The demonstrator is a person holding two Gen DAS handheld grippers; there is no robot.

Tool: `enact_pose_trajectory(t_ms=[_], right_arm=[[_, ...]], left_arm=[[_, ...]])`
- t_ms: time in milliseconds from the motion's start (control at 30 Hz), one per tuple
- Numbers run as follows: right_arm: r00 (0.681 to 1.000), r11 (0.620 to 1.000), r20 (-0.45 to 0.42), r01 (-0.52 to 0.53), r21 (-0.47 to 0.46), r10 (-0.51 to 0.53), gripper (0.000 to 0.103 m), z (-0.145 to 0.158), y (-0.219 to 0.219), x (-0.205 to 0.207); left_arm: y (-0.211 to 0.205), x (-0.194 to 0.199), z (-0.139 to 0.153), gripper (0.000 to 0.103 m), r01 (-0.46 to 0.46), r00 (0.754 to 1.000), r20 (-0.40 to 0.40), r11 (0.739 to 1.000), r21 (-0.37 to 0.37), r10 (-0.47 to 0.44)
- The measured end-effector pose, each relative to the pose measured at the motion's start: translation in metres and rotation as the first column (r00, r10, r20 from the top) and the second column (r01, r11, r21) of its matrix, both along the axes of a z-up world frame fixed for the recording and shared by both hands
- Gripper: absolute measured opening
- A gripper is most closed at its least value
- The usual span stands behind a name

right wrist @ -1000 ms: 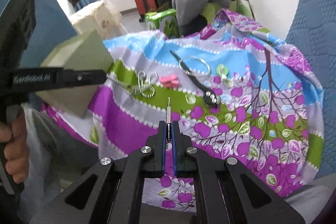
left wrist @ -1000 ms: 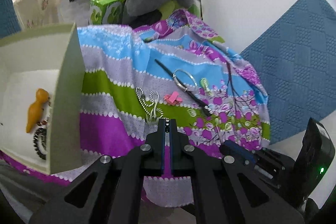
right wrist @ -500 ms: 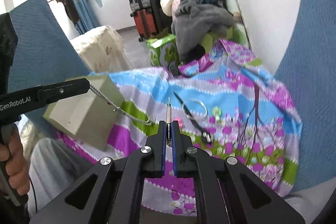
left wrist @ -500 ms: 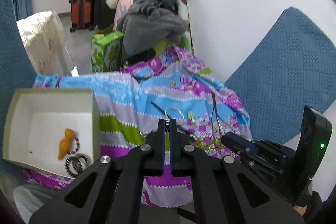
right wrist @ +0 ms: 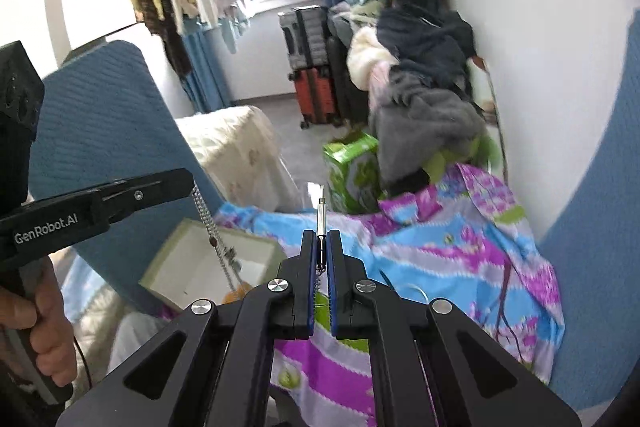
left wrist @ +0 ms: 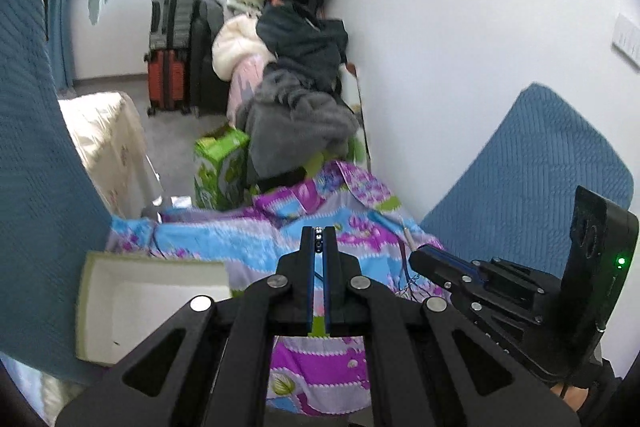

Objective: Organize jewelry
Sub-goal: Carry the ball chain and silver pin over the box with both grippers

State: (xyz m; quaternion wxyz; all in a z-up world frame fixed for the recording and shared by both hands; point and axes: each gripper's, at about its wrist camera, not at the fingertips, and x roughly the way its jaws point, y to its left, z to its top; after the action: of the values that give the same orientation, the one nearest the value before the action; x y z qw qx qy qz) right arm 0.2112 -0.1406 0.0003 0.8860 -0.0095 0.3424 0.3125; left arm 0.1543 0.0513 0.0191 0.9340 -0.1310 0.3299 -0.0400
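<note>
My left gripper [left wrist: 319, 233] is shut on a silver bead chain [left wrist: 319, 241]. In the right wrist view the left gripper [right wrist: 176, 183] is raised and the chain [right wrist: 210, 231] hangs from it over the open pale green box [right wrist: 256, 247]. My right gripper [right wrist: 319, 237] is shut on a thin metal clasp end [right wrist: 320, 213] that sticks up between the fingertips, with fine chain below it. The box [left wrist: 120, 263] also shows in the left wrist view, left of the patterned cloth [left wrist: 260, 239]. My right gripper [left wrist: 424, 257] shows there, low at the right.
The cloth [right wrist: 460, 247] covers the work surface. A silver ring [right wrist: 418, 293] lies on it. Blue quilted cushions [left wrist: 540, 163] stand at both sides. A green carton [left wrist: 220, 167], a clothes pile [left wrist: 296, 107] and suitcases [left wrist: 172, 47] stand behind.
Both grippers have risen well above the cloth. The left gripper lifted the bead chain off the cloth and carried it left, so it now hangs over the box.
</note>
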Motion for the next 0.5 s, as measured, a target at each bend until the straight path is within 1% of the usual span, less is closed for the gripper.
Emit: enact_pose_trajectory(t_ms=[133, 300, 400, 500], right_arm=[[0.999, 0.999, 0.019, -0.032, 0.018, 0.032, 0.003, 0.018, 0.023, 0.002], [0.997, 0.996, 0.012, -0.078, 0.051, 0.078, 0.003, 0.03, 0.057, 0.004], [0.995, 0.993, 0.004, -0.105, 0.052, 0.105, 0.003, 0.029, 0.079, 0.005], [0.992, 0.992, -0.015, -0.123, 0.036, 0.123, 0.003, 0.018, 0.101, 0.006]], left_arm=[[0.021, -0.006, 0.019, 0.003, -0.033, 0.999, 0.026, 0.999, 0.027, 0.032], [0.052, -0.011, 0.03, 0.003, -0.07, 0.997, 0.029, 0.997, 0.041, 0.069], [0.07, -0.013, 0.027, 0.003, -0.098, 0.995, 0.025, 0.994, 0.049, 0.097], [0.088, -0.015, 0.013, 0.003, -0.121, 0.993, 0.008, 0.992, 0.035, 0.121]])
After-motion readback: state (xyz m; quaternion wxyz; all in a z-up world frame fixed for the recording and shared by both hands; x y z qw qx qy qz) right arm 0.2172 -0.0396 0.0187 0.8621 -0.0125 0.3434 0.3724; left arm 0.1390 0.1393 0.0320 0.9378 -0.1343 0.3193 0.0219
